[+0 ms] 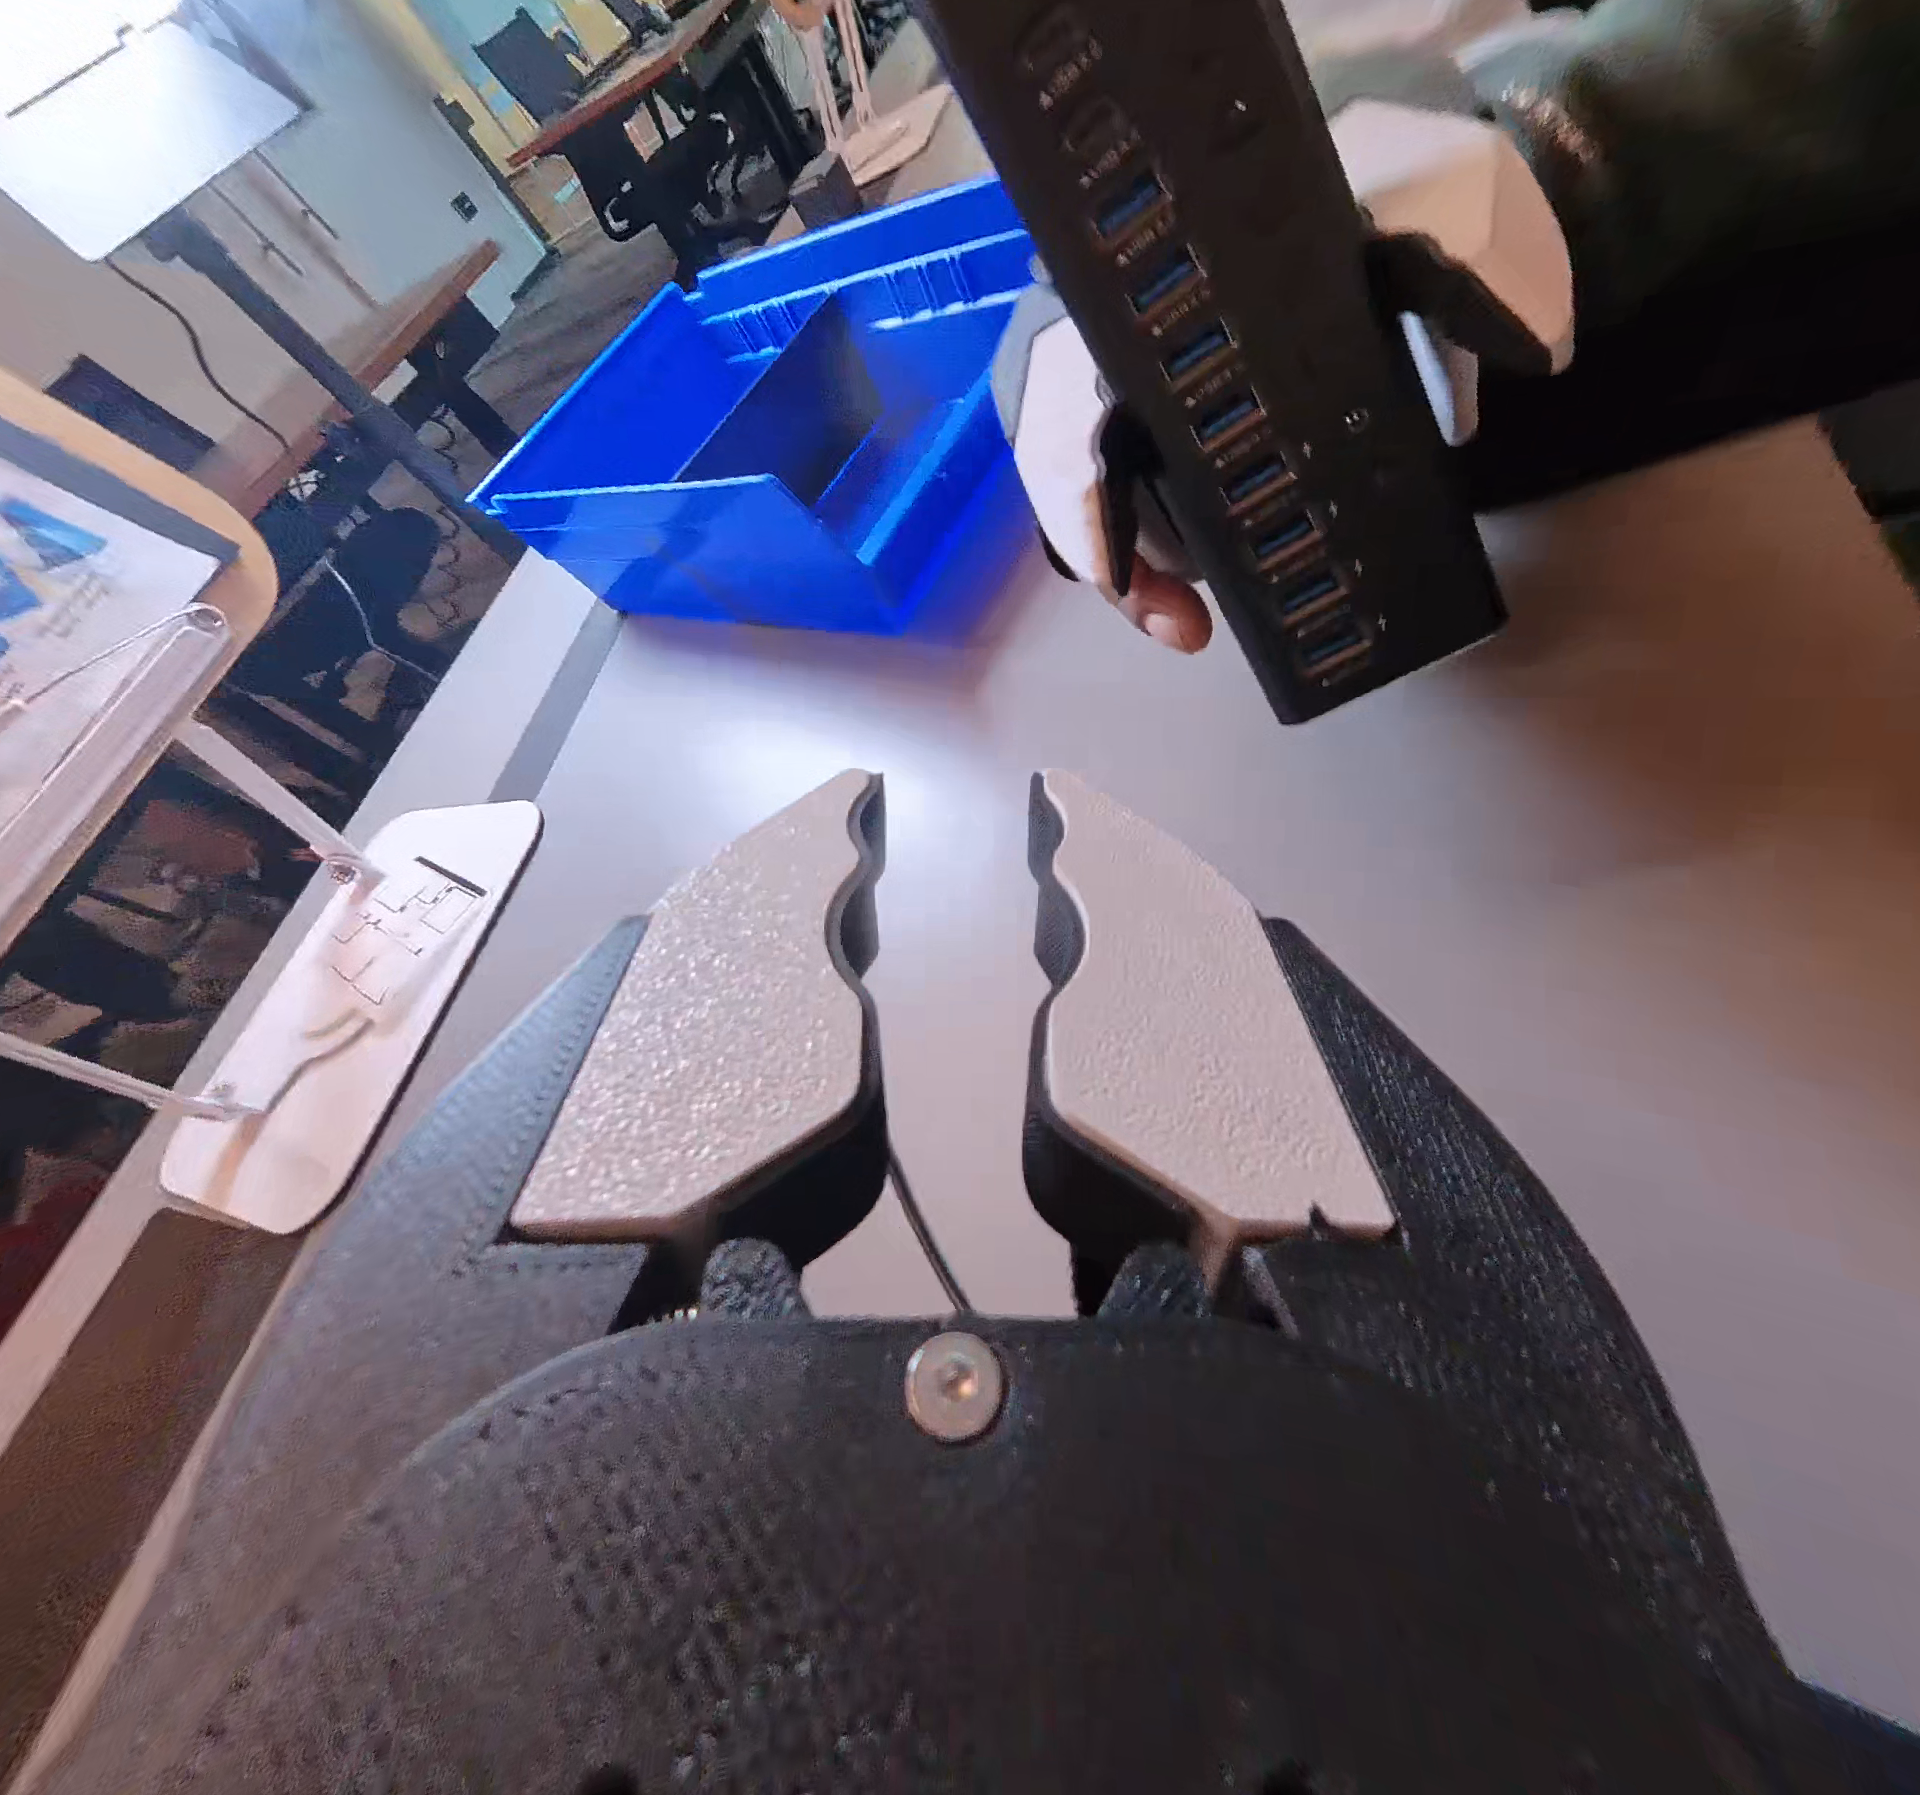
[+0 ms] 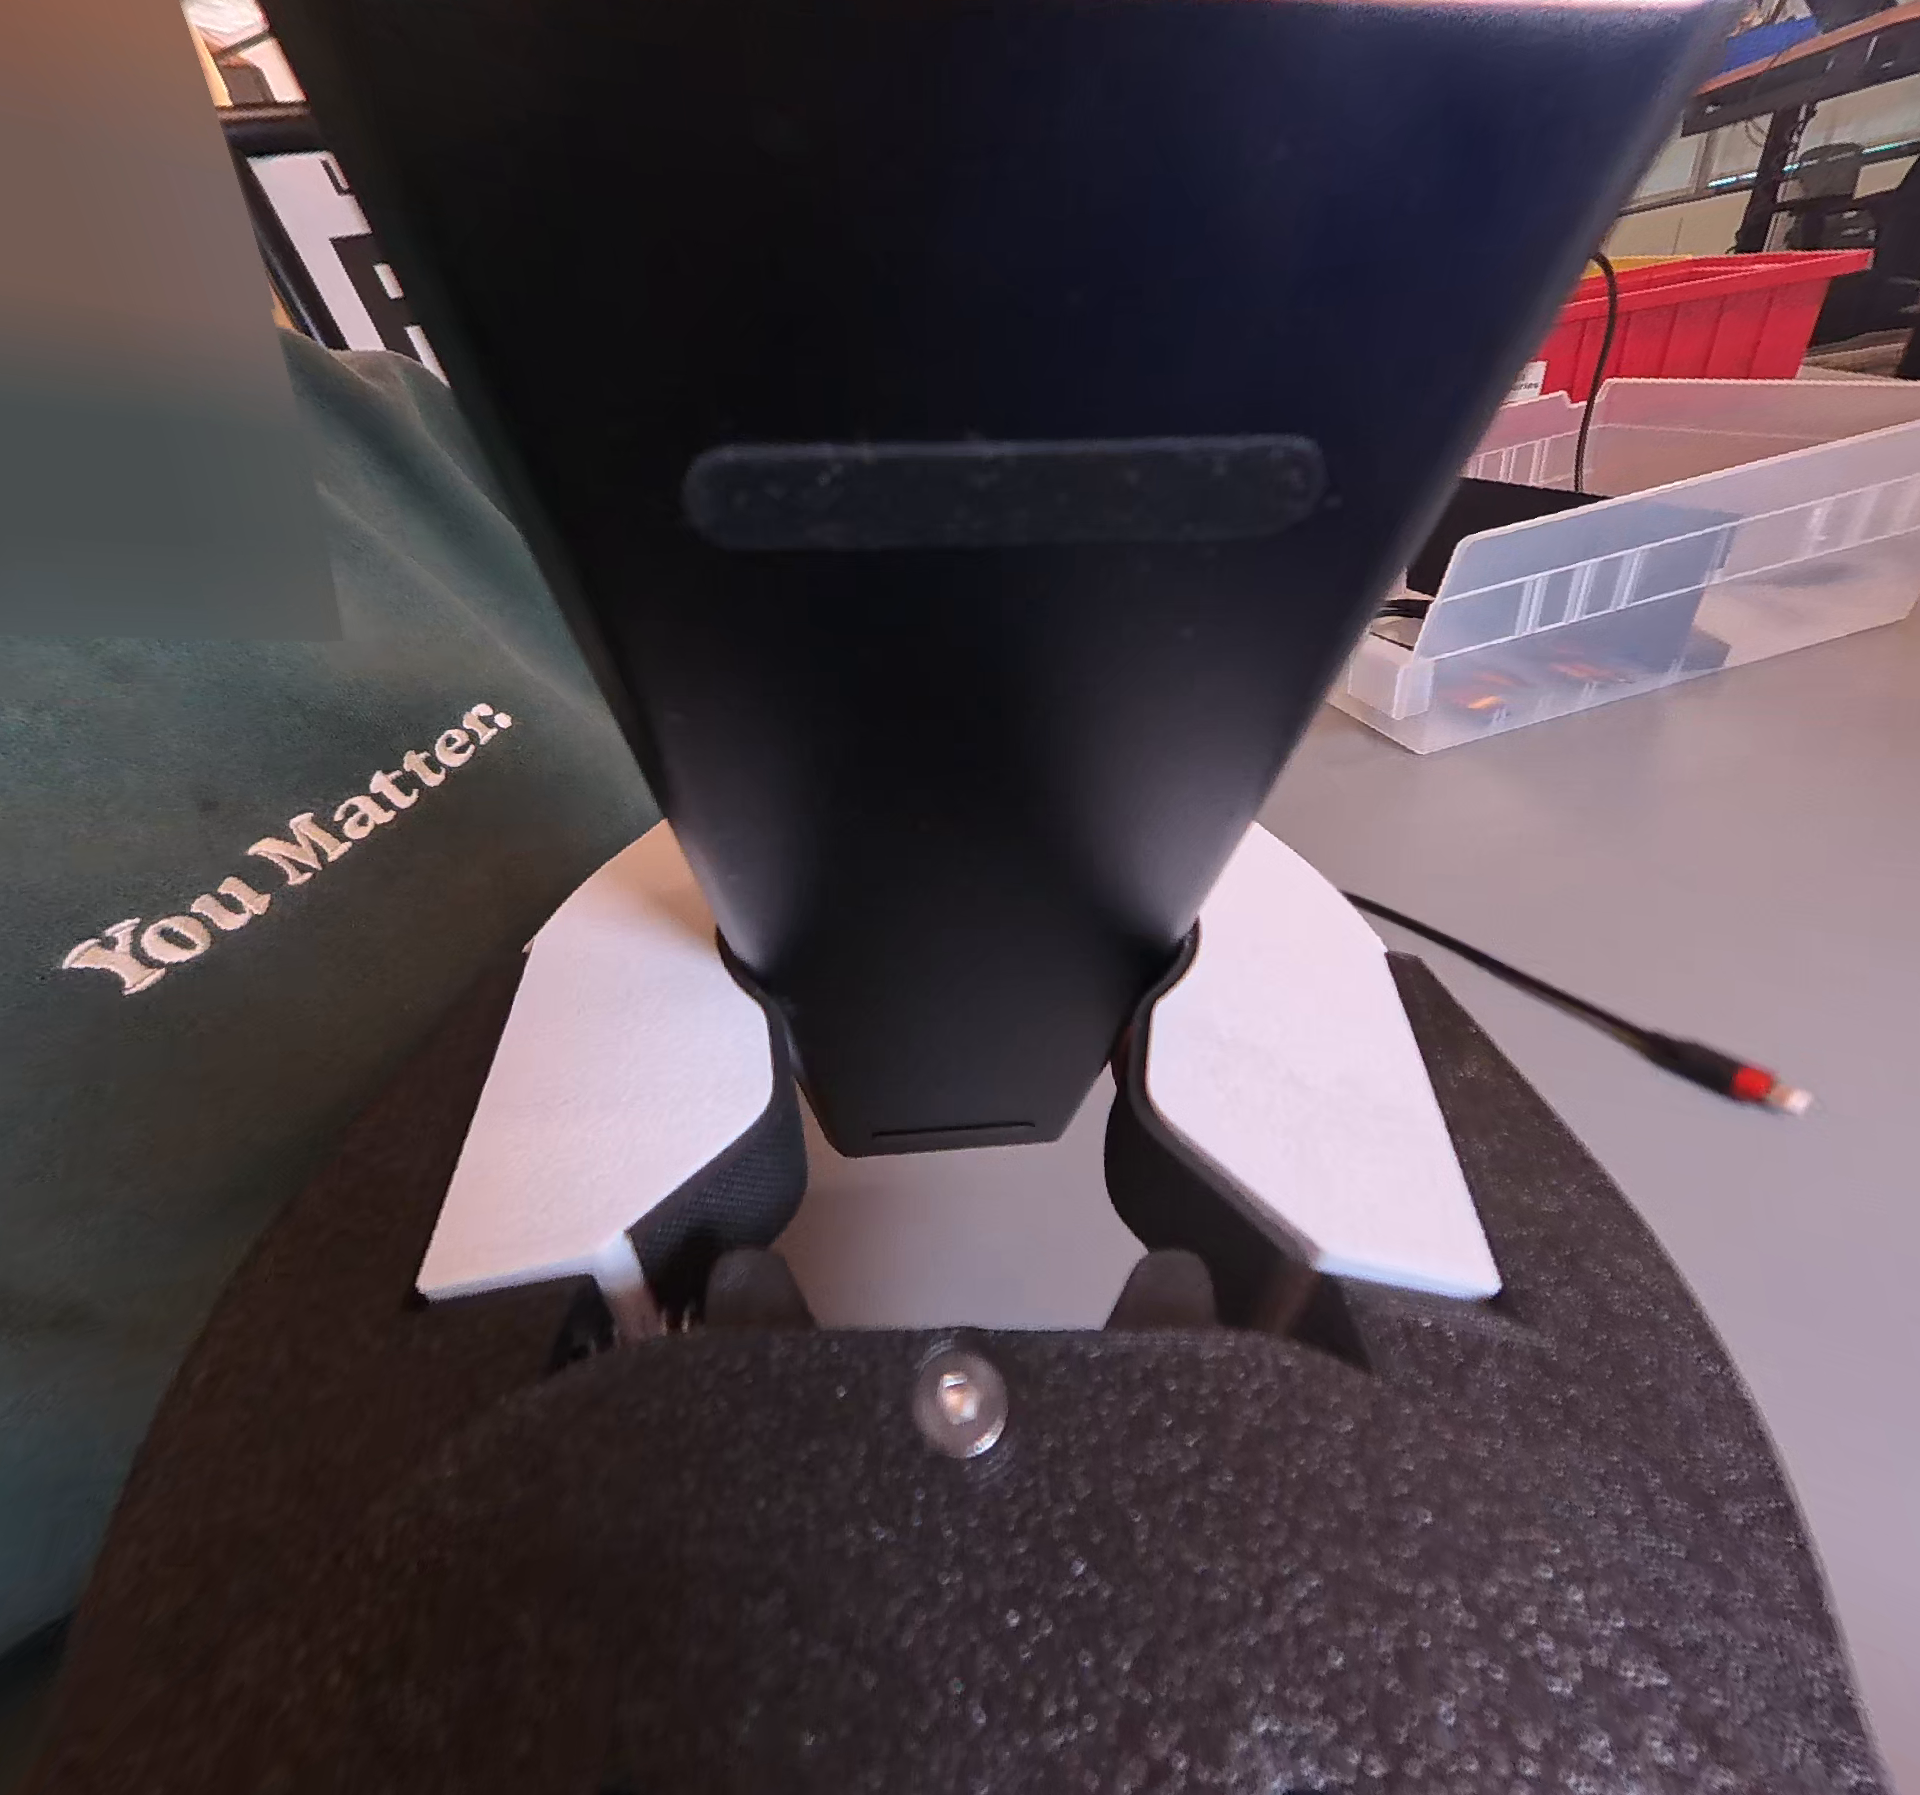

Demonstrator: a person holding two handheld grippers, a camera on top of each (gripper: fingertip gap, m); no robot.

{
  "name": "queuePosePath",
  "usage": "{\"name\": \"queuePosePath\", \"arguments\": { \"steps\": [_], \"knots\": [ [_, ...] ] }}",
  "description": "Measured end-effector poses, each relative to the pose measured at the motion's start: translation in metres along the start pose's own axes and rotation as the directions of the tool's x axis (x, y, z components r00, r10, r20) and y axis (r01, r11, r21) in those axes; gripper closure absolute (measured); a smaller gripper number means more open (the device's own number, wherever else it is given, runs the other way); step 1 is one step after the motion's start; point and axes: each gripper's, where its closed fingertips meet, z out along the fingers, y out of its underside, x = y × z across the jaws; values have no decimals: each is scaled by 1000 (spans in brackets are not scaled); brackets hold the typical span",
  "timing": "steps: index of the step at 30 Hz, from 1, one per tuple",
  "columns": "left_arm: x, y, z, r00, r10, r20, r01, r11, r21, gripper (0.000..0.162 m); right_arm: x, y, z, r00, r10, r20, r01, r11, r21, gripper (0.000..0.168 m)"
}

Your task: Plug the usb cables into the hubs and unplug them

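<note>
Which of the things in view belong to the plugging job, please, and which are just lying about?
Job: black USB hub, clamped in the right gripper; loose cable on the table; open left gripper.

Lying about: blue bin, clear bin, red bin.

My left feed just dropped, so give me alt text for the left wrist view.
The left tongs hover open and empty over the grey table. Ahead to the right, the right tongs hold a black USB hub aloft, ports showing, none occupied. A blue bin sits behind.

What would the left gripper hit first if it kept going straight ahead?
Probably nothing soon: bare table lies ahead of the left gripper. Farther on, the blue bin sits slightly left; the hub hangs right; depth unclear.
</note>
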Motion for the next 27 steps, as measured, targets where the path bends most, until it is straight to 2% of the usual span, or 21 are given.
{"name": "queuePosePath", "arguments": {
  "steps": [3,6,9,12,14,20,27],
  "knots": [
    [-11,14,-5,996,-90,-8,89,996,-20,140,1,-1,-1,1000,-2,-4,2,1000,4,97],
    [-13,53,-1,985,-172,-16,166,971,-170,140,3,-2,-3,1000,-3,-15,3,1000,6,97],
    [5,79,8,965,-242,-100,207,939,-275,140,5,-4,-5,1000,1,-26,-1,1000,13,97],
    [36,86,24,925,-312,-217,229,913,-339,140,8,-2,-7,999,2,-36,-2,1000,7,97],
    [50,91,32,912,-329,-246,219,896,-386,140,10,-1,-7,999,0,-45,0,1000,-2,97],
    [65,106,46,909,-344,-235,191,846,-498,142,13,2,-8,998,-5,-64,4,1000,-20,97],
    [68,102,52,929,-296,-222,140,837,-529,151,15,3,-8,997,-13,-80,10,999,-32,97]
  ]
}}
